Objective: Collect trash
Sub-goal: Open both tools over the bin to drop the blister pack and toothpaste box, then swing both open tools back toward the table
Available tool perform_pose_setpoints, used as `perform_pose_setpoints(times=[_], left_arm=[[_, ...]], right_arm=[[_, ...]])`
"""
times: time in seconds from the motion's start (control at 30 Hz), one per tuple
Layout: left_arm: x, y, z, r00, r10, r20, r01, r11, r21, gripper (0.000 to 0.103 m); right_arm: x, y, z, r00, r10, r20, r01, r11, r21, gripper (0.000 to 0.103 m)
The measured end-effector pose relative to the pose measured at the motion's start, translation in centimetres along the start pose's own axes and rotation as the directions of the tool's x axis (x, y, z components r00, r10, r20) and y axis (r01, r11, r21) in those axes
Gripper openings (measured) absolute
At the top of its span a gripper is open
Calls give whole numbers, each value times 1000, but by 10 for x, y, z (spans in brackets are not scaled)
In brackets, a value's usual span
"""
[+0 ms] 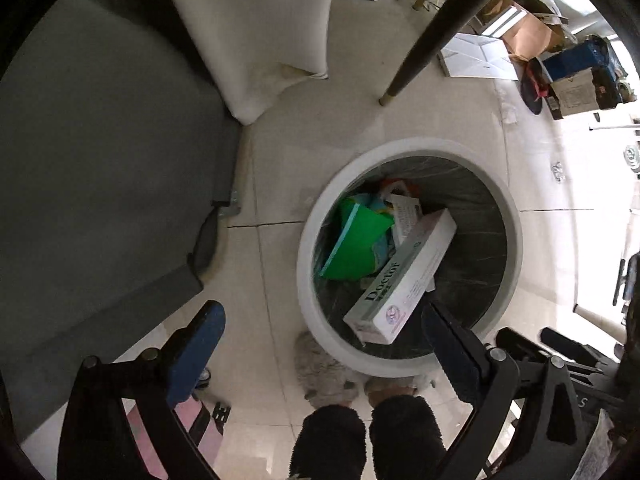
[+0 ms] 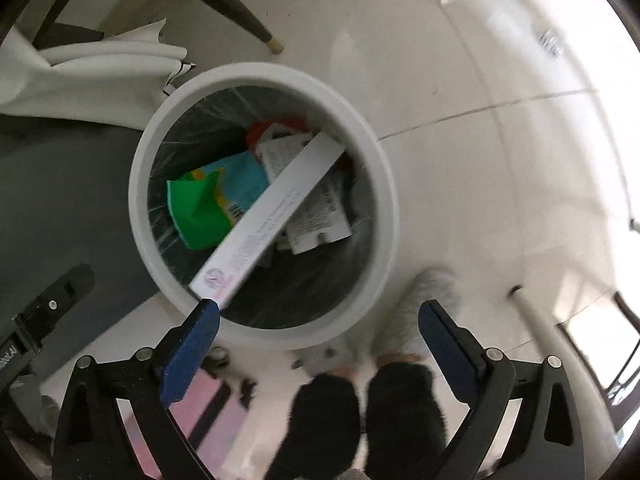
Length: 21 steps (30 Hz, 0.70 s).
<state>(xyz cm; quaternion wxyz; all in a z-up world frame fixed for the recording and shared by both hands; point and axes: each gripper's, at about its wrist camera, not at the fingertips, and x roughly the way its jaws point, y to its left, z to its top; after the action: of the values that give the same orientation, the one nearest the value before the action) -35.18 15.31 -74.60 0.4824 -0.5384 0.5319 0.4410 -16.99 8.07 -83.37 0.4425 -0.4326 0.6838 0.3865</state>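
trash bin [image 1: 310,240], white-rimmed and black-lined, sitting right of centre in the left wrist view, holding a long white box [image 1: 400,276] slanting over a green wrapper [image 1: 356,240]. left gripper [image 1: 320,340] and right gripper [image 2: 318,328] both gaping wide, gripping nothing, hovering over the tiled floor [image 1: 360,128].

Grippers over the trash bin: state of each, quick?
Left gripper: open, holding nothing.
Right gripper: open, holding nothing; long white box lies in the bin.
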Motion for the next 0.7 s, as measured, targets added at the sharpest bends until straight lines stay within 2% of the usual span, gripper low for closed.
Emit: perform_pose_setpoints(times=[0.2, 0.4, 0.7], left_arm=[[-24, -4, -13, 999, 35, 10, -35, 999, 6, 101], [-65, -14, -24, 998, 51, 43, -53, 998, 40, 101], [-149, -19, -52, 997, 17, 69, -20, 999, 47, 101]], right_arm=[[-29, 6, -5, 994, -94, 63, 97, 994, -42, 101], [-82, 12, -26, 987, -123, 105, 129, 990, -56, 101], [-175, 23, -61, 976, -123, 179, 142, 985, -95, 101]])
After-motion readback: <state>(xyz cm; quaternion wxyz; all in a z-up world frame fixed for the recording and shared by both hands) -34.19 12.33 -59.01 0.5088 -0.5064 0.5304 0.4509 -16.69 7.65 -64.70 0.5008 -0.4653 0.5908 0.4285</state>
